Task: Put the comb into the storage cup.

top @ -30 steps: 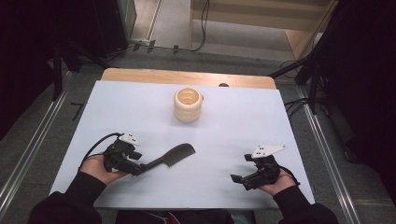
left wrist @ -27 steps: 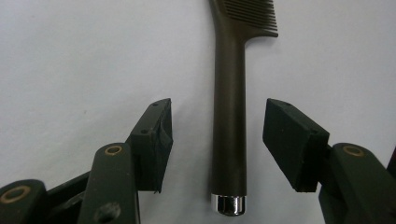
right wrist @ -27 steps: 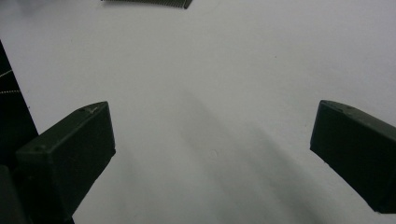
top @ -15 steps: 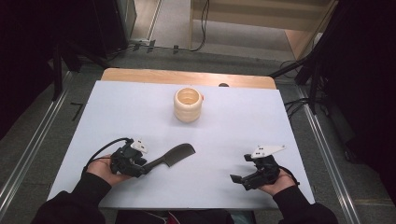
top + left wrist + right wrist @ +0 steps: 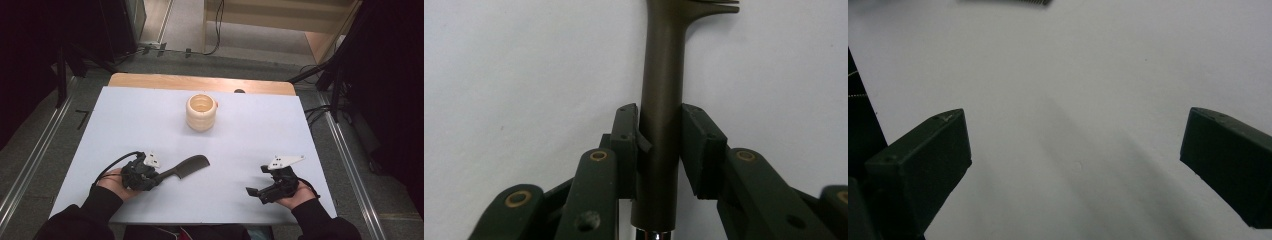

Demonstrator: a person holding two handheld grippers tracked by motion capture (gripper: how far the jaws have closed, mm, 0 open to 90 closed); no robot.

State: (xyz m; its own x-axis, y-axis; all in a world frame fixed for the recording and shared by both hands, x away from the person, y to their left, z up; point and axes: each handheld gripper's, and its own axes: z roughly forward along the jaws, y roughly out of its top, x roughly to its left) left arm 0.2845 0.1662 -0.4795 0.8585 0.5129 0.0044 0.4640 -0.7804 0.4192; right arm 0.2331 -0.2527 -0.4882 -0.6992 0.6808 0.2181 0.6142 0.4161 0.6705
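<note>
Left gripper (image 5: 659, 145) clamped on comb (image 5: 663, 90) handle, right gripper (image 5: 1073, 150) wide open

The table top (image 5: 260, 135) is white with a bare wood strip at its far edge. The ribbed cup (image 5: 201, 112) is cream. The comb (image 5: 182, 167) looks dark brown, perhaps black. Both grippers are black with pale grey plates.

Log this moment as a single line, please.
left gripper: shut on comb handle, comb lying on white table | right gripper: open, holding nothing, near table edge | cream cup: upright, far centre, untouched
</note>
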